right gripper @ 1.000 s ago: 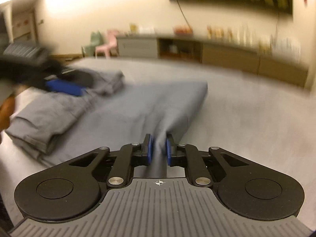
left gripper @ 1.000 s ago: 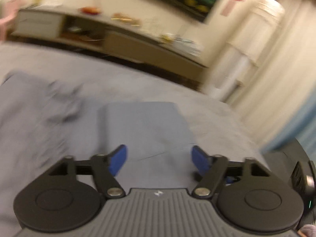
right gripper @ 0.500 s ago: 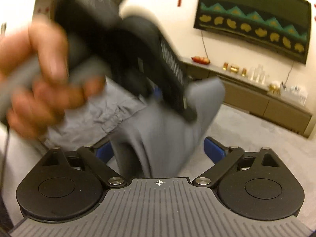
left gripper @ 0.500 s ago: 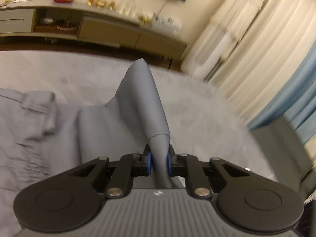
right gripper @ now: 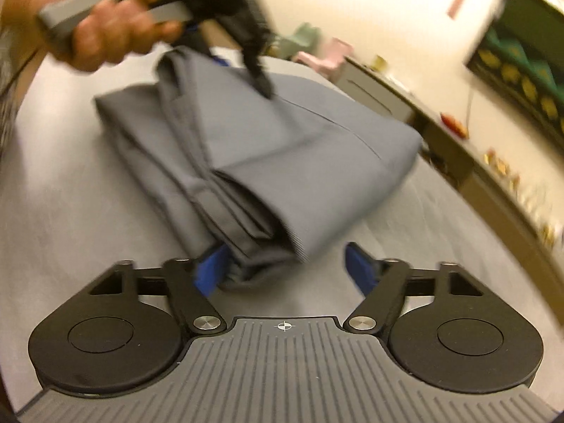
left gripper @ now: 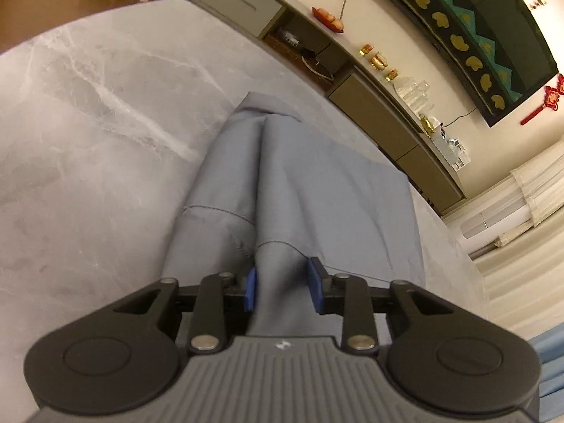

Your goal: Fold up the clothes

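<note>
The gray cloth lay on the gray surface as a thick bundle, with several layers stacked over each other. It looked soft and floppy, and not heavy. It was a thing that bends and sags when lifted and can slide open if only the top layer is held. I think the best place to take hold is at an edge or a corner, with all the layers pinched together. The stitched hem looked a bit firmer than the rest.

In the right wrist view the bundle was longer than it was wide. Its long way ran from the near end, just in front of the right claw, up and away to the left. The open layered end pointed at the right claw. A rounded fold ran along the right side.

The left claw had its blue pads a little apart, with a raised ridge of cloth between them. The pads touched the cloth on both sides, so it seemed to be pinching it loosely. A hand held that tool above the far end.

The right claw was spread wide and held nothing. Its left pad sat just beside the end of the bundle.

Behind the surface stood a long low cabinet by the wall.
</note>
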Motion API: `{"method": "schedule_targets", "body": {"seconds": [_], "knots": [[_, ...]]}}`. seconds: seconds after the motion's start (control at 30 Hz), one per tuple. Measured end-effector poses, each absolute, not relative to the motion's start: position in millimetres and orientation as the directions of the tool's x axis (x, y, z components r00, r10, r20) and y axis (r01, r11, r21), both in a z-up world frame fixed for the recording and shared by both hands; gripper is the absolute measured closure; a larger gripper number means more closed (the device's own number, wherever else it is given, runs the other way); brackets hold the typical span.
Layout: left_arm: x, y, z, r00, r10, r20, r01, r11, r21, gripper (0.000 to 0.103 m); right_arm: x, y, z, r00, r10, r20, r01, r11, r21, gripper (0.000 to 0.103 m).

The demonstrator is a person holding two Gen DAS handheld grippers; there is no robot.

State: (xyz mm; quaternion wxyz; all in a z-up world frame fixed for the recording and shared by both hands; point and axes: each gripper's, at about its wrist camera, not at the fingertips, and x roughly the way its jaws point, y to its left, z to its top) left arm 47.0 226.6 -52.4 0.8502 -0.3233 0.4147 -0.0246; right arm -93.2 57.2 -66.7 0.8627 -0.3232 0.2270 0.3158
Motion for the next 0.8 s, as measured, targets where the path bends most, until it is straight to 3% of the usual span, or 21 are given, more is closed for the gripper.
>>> {"method": "schedule_targets", "body": {"seconds": [0.1,0.13,0.23,0.3,0.37,0.43,0.57,0.63,0.73,0.8], "knots": [[47,232,-57,0.640,-0.305,-0.705,-0.254,0.782,-0.569,0.073,-79,60,-67,0.713,0.349,-0.608,-0.678,0.565,-0.470,0.059],[48,228,-62,0.629,-0.316,-0.710,-0.258,0.777,-0.574,0.073,-70,55,-66,0.726,0.313,-0.613,-0.660,0.566,-0.494,0.072],[56,184,-70,0.549,-0.452,-0.703,-0.121,0.789,-0.602,0.075,-42,27,-63,0.771,0.180,-0.611,-0.577,0.604,-0.550,0.075],[57,157,-66,0.516,-0.561,-0.648,-0.015,0.750,-0.661,0.082,-22,-5,-59,0.800,0.069,-0.596,-0.485,0.658,-0.575,0.075],[54,155,-55,0.558,-0.589,-0.584,0.011,0.709,-0.705,0.080,-2,-38,-55,0.814,-0.045,-0.579,-0.387,0.701,-0.599,0.071],[50,167,-45,0.618,-0.573,-0.538,-0.002,0.684,-0.730,0.077,13,-67,-48,0.818,-0.138,-0.559,-0.294,0.734,-0.612,0.056],[35,218,-47,0.712,-0.460,-0.531,-0.158,0.631,-0.759,0.074,-18,-72,-11,0.861,-0.011,-0.508,-0.291,0.809,-0.511,0.029],[30,235,-49,0.727,-0.411,-0.551,-0.217,0.623,-0.751,0.073,-37,-63,-1,0.868,0.093,-0.487,-0.349,0.812,-0.467,0.026],[29,255,-55,0.722,-0.292,-0.628,-0.341,0.639,-0.689,0.072,-52,-33,-7,0.793,0.279,-0.542,-0.520,0.773,-0.363,0.023],[38,260,-63,0.696,-0.299,-0.653,-0.365,0.635,-0.680,0.072,-57,-18,-15,0.735,0.364,-0.572,-0.608,0.728,-0.317,0.023]]}}
